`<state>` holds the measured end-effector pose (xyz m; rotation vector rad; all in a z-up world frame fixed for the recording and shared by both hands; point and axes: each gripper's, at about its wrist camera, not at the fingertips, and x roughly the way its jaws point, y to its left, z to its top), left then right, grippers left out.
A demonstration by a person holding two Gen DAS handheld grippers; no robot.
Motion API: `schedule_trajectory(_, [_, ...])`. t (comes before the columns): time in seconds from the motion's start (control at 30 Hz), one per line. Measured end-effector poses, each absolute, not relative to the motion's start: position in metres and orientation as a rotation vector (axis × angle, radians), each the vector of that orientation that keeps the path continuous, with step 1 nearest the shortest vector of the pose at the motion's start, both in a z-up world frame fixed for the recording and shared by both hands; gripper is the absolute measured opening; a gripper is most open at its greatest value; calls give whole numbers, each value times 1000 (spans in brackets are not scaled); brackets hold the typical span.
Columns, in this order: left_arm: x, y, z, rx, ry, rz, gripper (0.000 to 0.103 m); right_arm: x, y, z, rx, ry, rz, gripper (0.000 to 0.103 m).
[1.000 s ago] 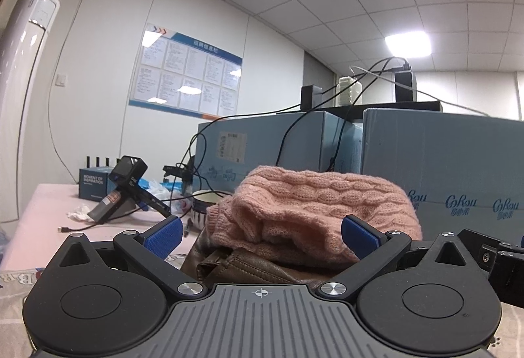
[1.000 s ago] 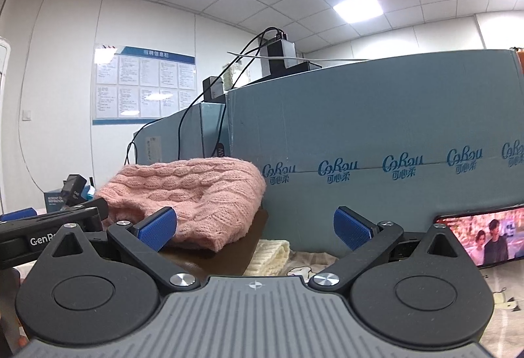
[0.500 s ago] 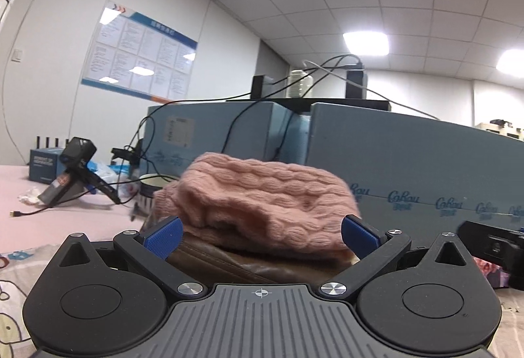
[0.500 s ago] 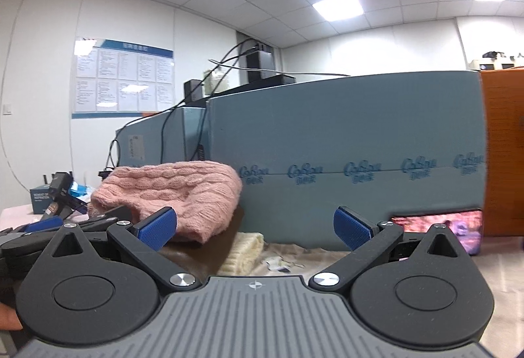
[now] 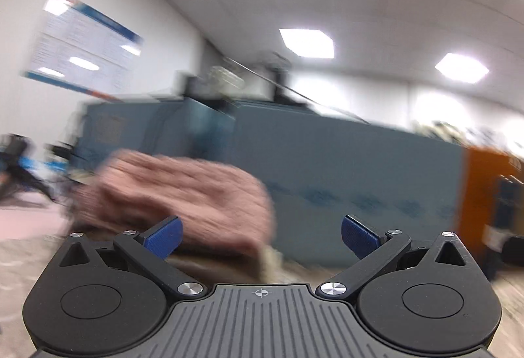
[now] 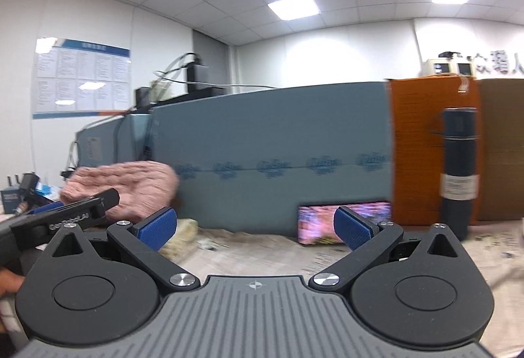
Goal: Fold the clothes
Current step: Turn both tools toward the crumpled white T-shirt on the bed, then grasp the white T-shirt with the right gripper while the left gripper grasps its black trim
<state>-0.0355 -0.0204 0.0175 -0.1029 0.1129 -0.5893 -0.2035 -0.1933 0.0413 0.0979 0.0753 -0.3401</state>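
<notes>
A pink knitted sweater [image 5: 177,194] lies in a heap on a brown garment, blurred in the left wrist view and ahead-left of my left gripper [image 5: 262,235]. That gripper is open and empty. The sweater also shows in the right wrist view [image 6: 127,184], far left. My right gripper [image 6: 255,228] is open and empty, pointing at the blue board. A cream knitted piece [image 6: 183,232] lies on the patterned cloth [image 6: 262,253] by the sweater. The left gripper's body [image 6: 62,217] shows at the left edge of the right wrist view.
A tall blue foam board [image 6: 278,161] stands behind the table. A phone with a bright screen [image 6: 340,222] leans against it. An orange box [image 6: 432,148] and a dark cylindrical bottle [image 6: 458,171] stand at the right. Cables and electronics [image 6: 23,191] sit far left.
Both grippers have swung to the right. The sweater has slid leftward in both views, and the orange box and the bottle have come into sight. Both grippers stay open.
</notes>
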Motion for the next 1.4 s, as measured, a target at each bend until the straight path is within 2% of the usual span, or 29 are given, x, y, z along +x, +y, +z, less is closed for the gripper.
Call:
schedule_trajectory(0.2, [-55,-62,16,-37,273,-861,103,-253,-232,33,55,146,-490,103])
schedule_trajectory(0.57, [-110,-141,6,29,394,-1131,103,-336,-322,2,-75,353,-785,103])
schedule_trajectory(0.9, [-137,-197,-3,83,471,-1221,103,-351,-392,-24,-201,546,-916,102])
schedule_trajectory(1.07, [-146,-217,-4,95,481,-1242,103,-338,-413,-29,-232,614,-894,97])
schedule_trajectory(1.17, [-150,-229,-5,103,487,-1254,103,-333,-423,-25,-207,595,-870,80])
schedule_trajectory(1.23, [-153,-237,-7,103,499,-1263,103,-331,-432,-22,-158,576,-853,58])
schedule_trajectory(1.27, [-154,-241,-8,101,507,-1270,103,-331,-437,-20,-126,567,-843,52])
schedule_trajectory(1.3, [-155,-245,-8,99,515,-1278,103,-335,-443,-18,-73,543,-837,38])
schedule_trajectory(1.33, [-156,-250,-9,93,525,-1291,103,-340,-449,-15,-14,514,-831,29])
schedule_trajectory(1.4, [-158,-260,-11,73,554,-1327,103,-350,-459,-10,95,462,-818,23])
